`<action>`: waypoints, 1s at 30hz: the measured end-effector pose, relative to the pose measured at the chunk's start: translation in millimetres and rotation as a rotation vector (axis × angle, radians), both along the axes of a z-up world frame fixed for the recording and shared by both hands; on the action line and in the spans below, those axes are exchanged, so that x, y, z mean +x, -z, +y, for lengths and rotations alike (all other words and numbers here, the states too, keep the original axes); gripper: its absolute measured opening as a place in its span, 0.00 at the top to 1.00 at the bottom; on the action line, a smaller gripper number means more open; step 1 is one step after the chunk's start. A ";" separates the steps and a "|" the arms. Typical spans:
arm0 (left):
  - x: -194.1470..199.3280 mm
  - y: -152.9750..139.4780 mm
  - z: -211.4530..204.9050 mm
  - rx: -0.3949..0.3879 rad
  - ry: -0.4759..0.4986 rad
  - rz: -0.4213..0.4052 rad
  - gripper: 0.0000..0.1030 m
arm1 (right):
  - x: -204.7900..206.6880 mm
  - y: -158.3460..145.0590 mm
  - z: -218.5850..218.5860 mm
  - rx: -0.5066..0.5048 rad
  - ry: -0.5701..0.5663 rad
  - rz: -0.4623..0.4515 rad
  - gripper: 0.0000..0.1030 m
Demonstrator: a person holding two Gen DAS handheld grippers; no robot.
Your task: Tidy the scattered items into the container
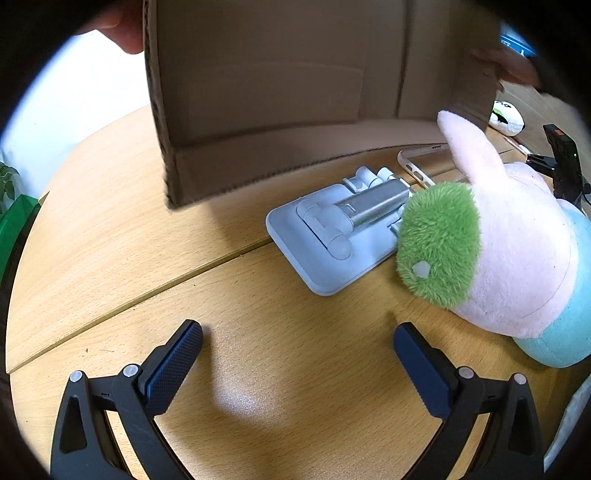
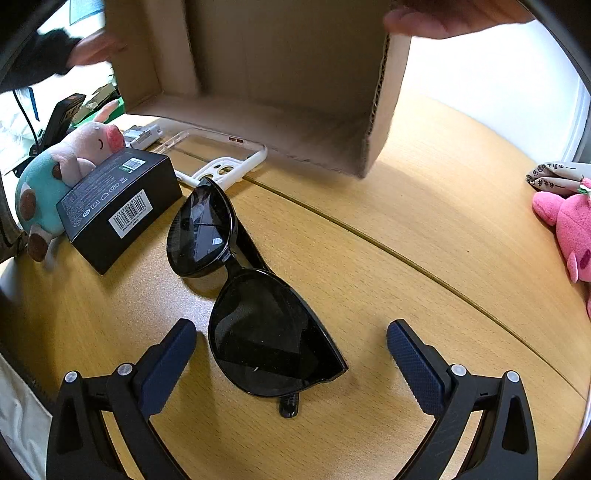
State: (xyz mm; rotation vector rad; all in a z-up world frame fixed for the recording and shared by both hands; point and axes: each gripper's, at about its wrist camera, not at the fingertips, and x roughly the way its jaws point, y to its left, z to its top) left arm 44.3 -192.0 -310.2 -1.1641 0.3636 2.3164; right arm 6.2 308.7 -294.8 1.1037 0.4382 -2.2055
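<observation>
1. Your left gripper (image 1: 297, 345) is spread wide and grasps nothing; its blue, cross-hatched pads (image 1: 173, 369) hover over bare wood-grain table (image 1: 110, 240).
2. Your right gripper (image 2: 291, 341) is also released, with the near lens of the sunglasses (image 2: 255, 295) lying between its fingers, touching neither.
3. The sunglasses are glossy black plastic with dark lenses; their long axis runs from near you, up and to the left, toward the phone case (image 2: 221, 162).
4. The box (image 2: 277, 92) is plain corrugated cardboard, tilted with its open side toward you, its lower edge just above the table or touching it; you cannot tell which. Bare hands (image 2: 443, 18) grip its sides.
5. In the left view, a flat grey folding stand (image 1: 332, 236) with a metal arm lies on the table, its long axis running diagonally up-right toward the box.
6. A plush pig (image 1: 517, 251), soft pink with a fuzzy green patch and a pale blue body, lies just right of the stand, overlapping its edge.
7. A matte black carton (image 2: 118, 210) with barcode labels leans against the pig, left of the sunglasses.
8. The clear case, white-rimmed, lies flat just in front of the box.
9. A pink plush (image 2: 569, 225) sits at the far right of the table.
</observation>
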 end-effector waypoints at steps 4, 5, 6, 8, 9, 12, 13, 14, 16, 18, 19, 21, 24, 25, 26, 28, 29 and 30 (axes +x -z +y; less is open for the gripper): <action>0.4 0.5 0.0 0.000 0.001 0.000 0.00 | -0.3 0.0 0.1 0.000 0.001 0.000 0.00; 0.3 0.8 0.0 0.000 0.001 0.000 0.00 | -0.4 -0.1 0.2 0.000 0.001 0.000 0.00; 0.3 0.8 0.0 0.000 0.001 0.000 0.00 | -0.5 0.3 0.0 0.000 0.002 0.000 0.00; 0.3 1.3 -0.1 0.000 0.002 0.000 0.00 | -1.1 0.1 -0.1 0.000 0.002 0.000 0.00; 0.4 1.3 -0.1 0.000 0.002 0.000 0.00 | -1.2 0.3 -0.1 0.000 0.002 0.000 0.00; 0.9 0.9 0.0 0.000 0.002 0.000 0.00 | -1.6 0.5 -0.2 0.000 0.002 0.000 0.00; 1.4 -1.3 -0.2 0.000 0.002 0.000 0.00 | -1.4 0.3 -0.2 0.000 0.004 0.000 0.00; 2.0 -4.0 -0.6 0.000 0.002 0.000 0.00 | -1.4 0.3 -0.2 0.000 0.004 0.000 0.00; 1.3 -3.6 -1.6 0.000 0.004 0.000 0.00 | -1.5 0.6 -0.2 0.000 0.004 0.000 0.00; 1.2 -3.3 -1.6 0.000 0.005 0.000 0.00 | -1.7 0.7 -0.1 0.000 0.004 0.000 0.00; 1.1 -3.2 -1.6 0.000 0.005 0.000 0.00 | -1.9 1.3 -0.5 0.000 0.005 0.000 0.00; 1.2 -3.0 -1.7 0.001 0.005 -0.001 0.00 | -2.0 0.9 -0.2 0.000 0.005 0.000 0.00; 1.4 -2.6 -1.8 0.001 0.006 -0.001 0.00 | -2.5 1.6 -0.5 0.000 0.006 0.000 0.00; 1.4 -2.4 -1.7 0.001 0.006 -0.001 0.00 | -1.9 1.3 -3.0 0.000 0.006 0.001 0.00; 1.4 -2.0 -1.7 0.001 0.006 -0.001 0.00 | -1.8 1.3 -3.3 0.000 0.006 0.001 0.00; 1.8 -2.0 -1.9 0.001 0.008 -0.002 0.00 | -1.9 2.1 -3.8 0.000 0.006 0.001 0.00; 0.1 3.3 4.4 0.002 0.013 -0.002 0.00 | -1.9 1.6 -3.3 0.000 0.007 0.001 0.00; -0.3 9.0 12.6 0.002 0.022 -0.002 0.00 | -2.0 1.7 -3.4 0.000 0.007 0.001 0.00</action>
